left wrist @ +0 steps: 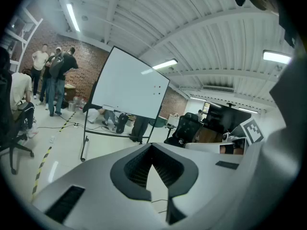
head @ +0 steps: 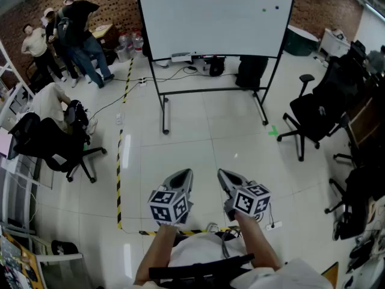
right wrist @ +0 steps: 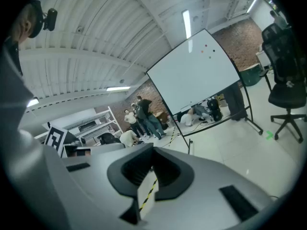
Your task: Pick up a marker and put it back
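Nearest, the left gripper [head: 186, 174] and the right gripper [head: 222, 174] were held pressed together, empty. No marker could be made out. The ledge [head: 180, 57] along the whiteboard's [head: 210, 17] bottom edge, well apart, was judged likeliest, so jaws should be spread only near it.

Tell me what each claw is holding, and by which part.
Nothing is held. The left claw and the right claw are both shut and empty, well short of the whiteboard.
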{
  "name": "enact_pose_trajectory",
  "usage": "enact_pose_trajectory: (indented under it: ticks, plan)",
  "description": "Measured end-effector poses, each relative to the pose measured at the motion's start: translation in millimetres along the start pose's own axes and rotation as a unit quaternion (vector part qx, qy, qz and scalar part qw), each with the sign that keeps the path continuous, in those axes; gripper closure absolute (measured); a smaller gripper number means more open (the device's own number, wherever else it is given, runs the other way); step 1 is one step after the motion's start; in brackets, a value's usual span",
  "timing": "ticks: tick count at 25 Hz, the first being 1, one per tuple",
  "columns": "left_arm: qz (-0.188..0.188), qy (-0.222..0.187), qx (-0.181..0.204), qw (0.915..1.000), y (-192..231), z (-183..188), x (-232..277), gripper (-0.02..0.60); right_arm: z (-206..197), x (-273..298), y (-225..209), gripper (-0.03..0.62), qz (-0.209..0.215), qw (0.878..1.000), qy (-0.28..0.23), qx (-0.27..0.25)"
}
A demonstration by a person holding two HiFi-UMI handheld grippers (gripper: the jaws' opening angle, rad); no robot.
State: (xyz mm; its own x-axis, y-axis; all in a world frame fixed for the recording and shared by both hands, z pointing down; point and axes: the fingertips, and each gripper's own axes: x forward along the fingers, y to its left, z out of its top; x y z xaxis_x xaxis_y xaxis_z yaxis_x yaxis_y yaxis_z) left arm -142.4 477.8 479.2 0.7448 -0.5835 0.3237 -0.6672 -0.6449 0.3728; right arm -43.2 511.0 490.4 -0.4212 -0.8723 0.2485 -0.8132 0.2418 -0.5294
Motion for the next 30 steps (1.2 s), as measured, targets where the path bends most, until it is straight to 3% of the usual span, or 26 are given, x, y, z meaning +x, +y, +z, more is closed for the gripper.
enact_pose_trajectory:
  ticks: [5, 13, 24, 30]
  plan:
    - [0.006, -0.012, 0.003, 0.9999, -27, 2, 29, 0.584, 17, -14, -33, 0.585, 0.011, 1.0, 0.001, -0.01]
    - [0.029, -0.003, -0.003, 0.9996, -48, -14, 49, 0.584, 11, -30, -65, 0.585, 0.028, 0.999, 0.021, 0.006]
    - [0.014, 0.021, 0.009, 0.9996, -29, 2, 108, 0.584, 34, 2, -112, 0.585, 0.007, 0.999, 0.001, 0.032]
    - [-0.006, 0.014, 0.008, 0.9999, -4, 33, 162, 0.584, 64, 39, -148, 0.585, -0.017, 0.999, -0.005, 0.033]
